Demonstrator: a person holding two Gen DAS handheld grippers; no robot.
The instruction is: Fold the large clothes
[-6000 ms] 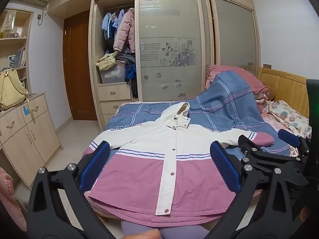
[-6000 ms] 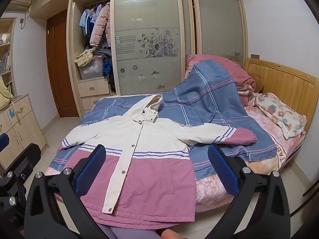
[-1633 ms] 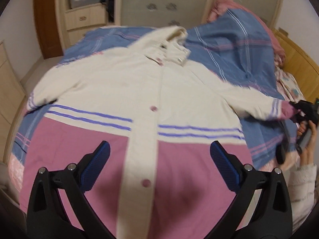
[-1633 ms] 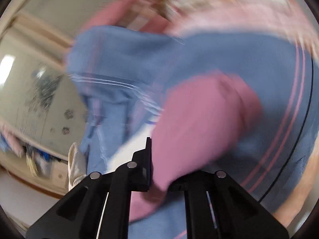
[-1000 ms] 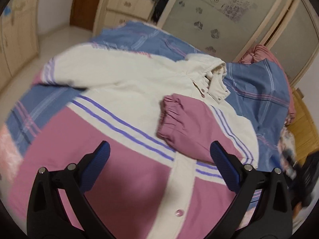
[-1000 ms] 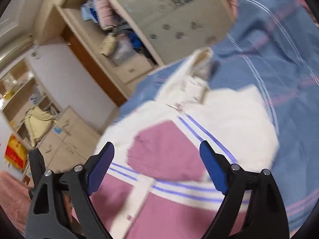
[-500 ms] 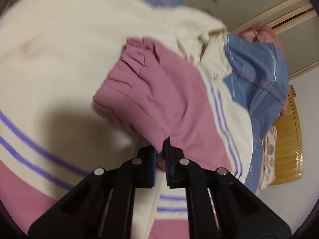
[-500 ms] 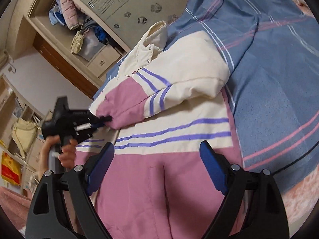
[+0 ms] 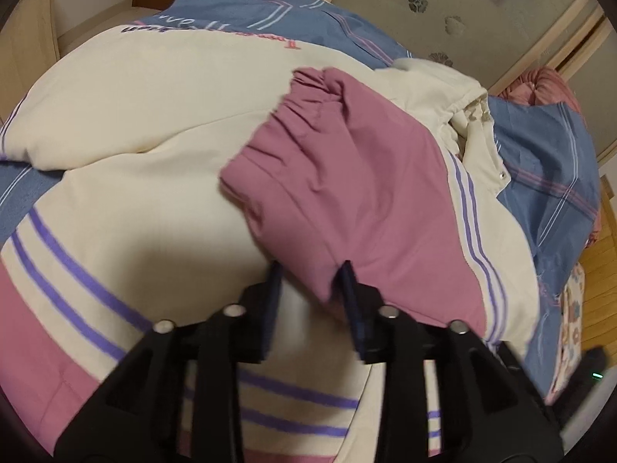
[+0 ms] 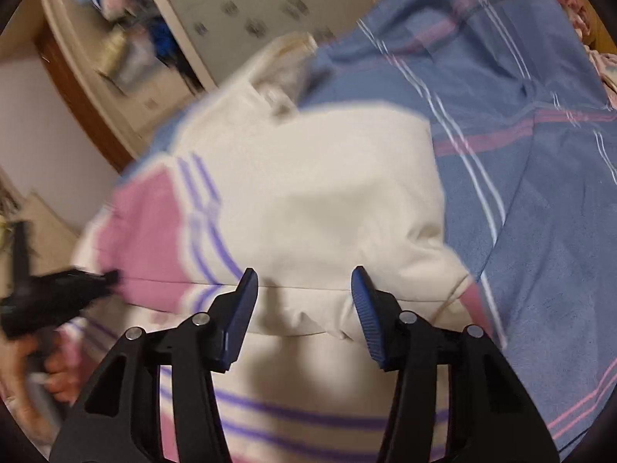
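Observation:
A cream and pink hooded jacket (image 9: 146, 177) lies face up on the bed. Its right sleeve is folded across the chest, pink cuff (image 9: 320, 162) uppermost. My left gripper (image 9: 308, 270) has its jaws slightly apart around the lower edge of the pink cuff, no longer pinching it. My right gripper (image 10: 302, 276) is open and hovers just above the cream upper part of the folded sleeve (image 10: 327, 208), holding nothing. The left gripper also shows in the right wrist view (image 10: 104, 276), at the pink cuff (image 10: 142, 231).
A blue plaid blanket (image 10: 520, 154) covers the bed to the right and behind the jacket. A wardrobe with frosted sliding doors (image 9: 462, 7) stands beyond the bed. The wooden bed frame (image 9: 601, 270) is at far right.
My left gripper was shut on the pink cuff half a second ago; its jaws have now parted. My right gripper has narrowed its opening and moved closer, over the folded sleeve.

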